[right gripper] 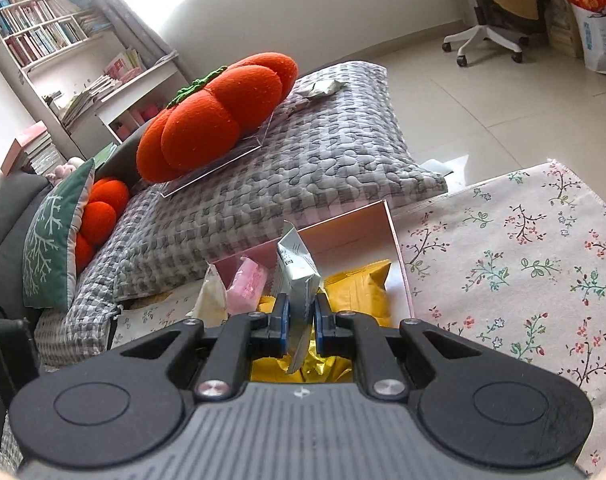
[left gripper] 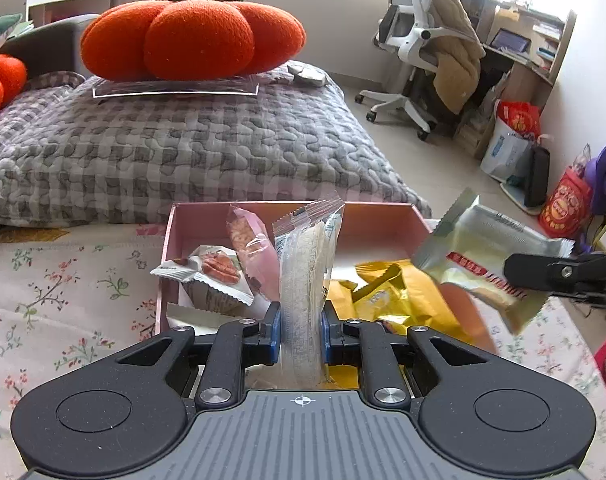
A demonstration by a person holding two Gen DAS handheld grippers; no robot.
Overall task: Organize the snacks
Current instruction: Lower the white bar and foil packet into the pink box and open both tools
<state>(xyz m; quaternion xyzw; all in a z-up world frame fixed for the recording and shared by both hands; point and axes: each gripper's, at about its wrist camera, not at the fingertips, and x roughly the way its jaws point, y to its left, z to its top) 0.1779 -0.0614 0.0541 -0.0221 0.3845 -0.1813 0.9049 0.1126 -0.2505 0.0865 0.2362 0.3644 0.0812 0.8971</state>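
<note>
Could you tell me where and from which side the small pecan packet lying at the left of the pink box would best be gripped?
I would probably take the pecan packet by its crimped left end, which juts over the pink box wall. That flat seam is thin enough for the jaws, and coming from the left, outside the box, avoids the pink wafer packet leaning against its right side.

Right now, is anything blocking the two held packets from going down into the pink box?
No barrier: the pink box is open-topped. The left gripper holds a clear rice-cracker packet above the packets leaning inside; the right gripper holds a silver packet above the yellow packets.
</note>
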